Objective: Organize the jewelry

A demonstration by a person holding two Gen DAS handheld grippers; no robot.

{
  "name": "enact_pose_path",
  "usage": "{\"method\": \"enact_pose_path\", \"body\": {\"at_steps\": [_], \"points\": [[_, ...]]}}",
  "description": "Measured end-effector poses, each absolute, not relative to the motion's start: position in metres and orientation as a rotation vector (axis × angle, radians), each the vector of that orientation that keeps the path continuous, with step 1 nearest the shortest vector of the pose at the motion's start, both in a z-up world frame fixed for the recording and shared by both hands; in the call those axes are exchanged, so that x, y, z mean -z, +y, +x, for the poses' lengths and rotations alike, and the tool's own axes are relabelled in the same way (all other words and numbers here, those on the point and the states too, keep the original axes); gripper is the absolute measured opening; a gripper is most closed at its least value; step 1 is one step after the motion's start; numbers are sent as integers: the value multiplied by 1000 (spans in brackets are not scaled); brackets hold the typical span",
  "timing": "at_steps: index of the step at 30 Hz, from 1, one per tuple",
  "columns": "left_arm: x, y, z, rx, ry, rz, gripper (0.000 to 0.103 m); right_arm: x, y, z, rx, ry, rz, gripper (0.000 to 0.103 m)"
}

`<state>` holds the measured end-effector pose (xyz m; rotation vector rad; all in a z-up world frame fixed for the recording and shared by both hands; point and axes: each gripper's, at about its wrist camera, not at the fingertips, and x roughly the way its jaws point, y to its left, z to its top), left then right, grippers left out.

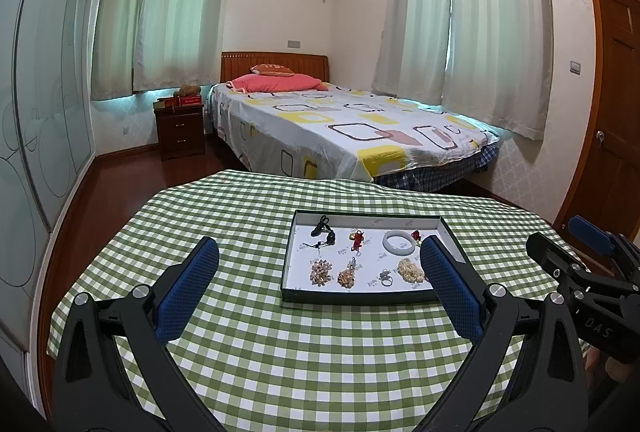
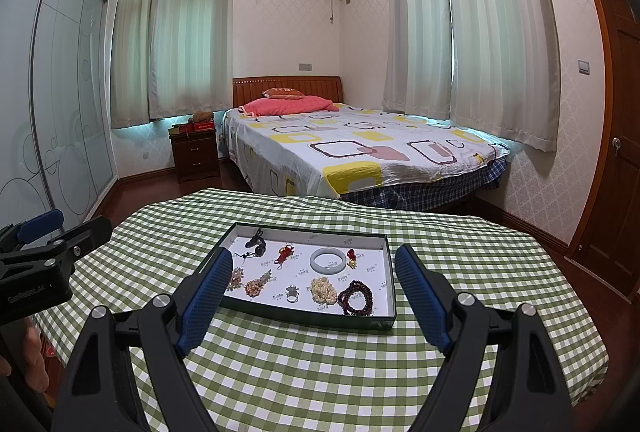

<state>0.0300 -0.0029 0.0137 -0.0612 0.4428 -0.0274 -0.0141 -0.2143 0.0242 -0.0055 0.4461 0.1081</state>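
A shallow dark green tray with a white lining lies on the green checked tablecloth. In it are a white bangle, a pearl bracelet, a ring, a red charm, a black cord pendant and small beaded clusters. A dark red bead bracelet shows only in the right wrist view. My left gripper and right gripper hover open before the tray's near edge, holding nothing.
Beyond the table stands a bed with a patterned sheet, and a dark nightstand is to its left. A wooden door is at the right and glass wardrobe doors at the left. The table's far edge drops to a dark wood floor.
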Motion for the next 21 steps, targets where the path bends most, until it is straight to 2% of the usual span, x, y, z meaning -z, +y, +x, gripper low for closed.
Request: {"method": "enact_pose_path", "body": {"at_steps": [21], "points": [[0,2,38,17,486,-102,99,-17,-214,-11,-111,472,-3,81]]}}
